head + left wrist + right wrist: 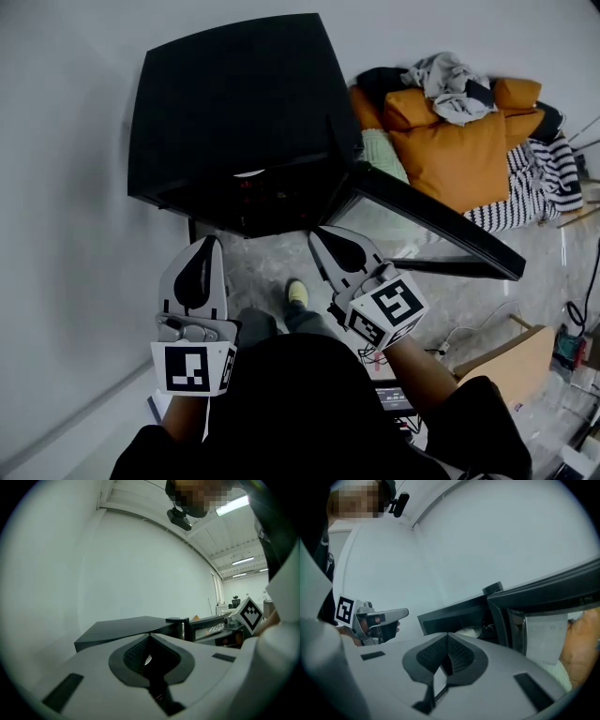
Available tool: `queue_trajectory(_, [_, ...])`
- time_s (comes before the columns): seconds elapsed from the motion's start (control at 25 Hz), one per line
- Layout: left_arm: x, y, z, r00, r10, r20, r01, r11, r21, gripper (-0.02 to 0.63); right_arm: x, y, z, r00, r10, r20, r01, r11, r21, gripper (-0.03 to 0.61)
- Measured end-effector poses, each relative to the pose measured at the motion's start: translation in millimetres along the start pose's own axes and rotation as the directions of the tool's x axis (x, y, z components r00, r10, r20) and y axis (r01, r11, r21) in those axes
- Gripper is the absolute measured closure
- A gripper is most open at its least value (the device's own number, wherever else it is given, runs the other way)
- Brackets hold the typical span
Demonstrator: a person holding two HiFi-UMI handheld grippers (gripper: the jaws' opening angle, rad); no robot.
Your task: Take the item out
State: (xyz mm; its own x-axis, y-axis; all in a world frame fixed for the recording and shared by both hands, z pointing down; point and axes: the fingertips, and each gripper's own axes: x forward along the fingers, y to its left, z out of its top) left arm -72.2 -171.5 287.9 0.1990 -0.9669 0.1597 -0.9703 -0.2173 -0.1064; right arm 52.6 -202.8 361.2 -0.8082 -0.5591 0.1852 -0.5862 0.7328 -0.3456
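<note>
Approach stage: glass door [412,230] of black cabinet [234,94] stood open; white item [468,631] lay inside near front edge, untouched. Left hand-held gripper [212,246] and right hand-held gripper [321,236] hovered before opening, jaws together, empty. Next move probably needed: part jaws, reach in.

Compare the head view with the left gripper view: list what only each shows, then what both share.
Only the head view: the orange cushions, the striped cloth and a shoe on the floor. Only the left gripper view: ceiling lights and the camera on the person's head. Both: the black cabinet with its door open, and the right gripper.
</note>
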Motion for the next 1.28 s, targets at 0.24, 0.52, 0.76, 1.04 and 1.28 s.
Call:
queue_trajectory(0.24, [5.4,0.1,-3.7,1.000,-0.006,-0.011,0.006,1.000,-0.004,0.606,1.6,-7.2,-2.5,1.000,-0.015,-0.011,0.015,1.000,0.007,0.574])
queue_trajectory(0.52, [13.5,3.6,-6.6,0.999,-0.036,-0.018,0.036,0.999,-0.010,0.606,5.6,-10.2,-4.3,0.999,-0.032,-0.018,0.032,0.999,0.020,0.574])
queue_trajectory(0.76, [24.4,10.5,-6.6,0.996,-0.084,-0.005,0.084,0.996,-0.009,0.606,15.0,-11.2,-2.9,0.998,-0.060,-0.023,0.061,0.998,0.016,0.574])
queue_trajectory(1.04, [20.3,28.5,-11.1,0.993,-0.113,0.011,0.114,0.993,-0.016,0.606,27.8,-10.4,-7.0,0.993,-0.110,-0.032,0.112,0.993,0.044,0.574])
queue_trajectory(1.28, [7.2,57.2,-14.3,0.994,-0.102,0.023,0.103,0.995,-0.015,0.606,56.6,0.8,-26.0,0.989,-0.131,-0.072,0.136,0.989,0.063,0.574])
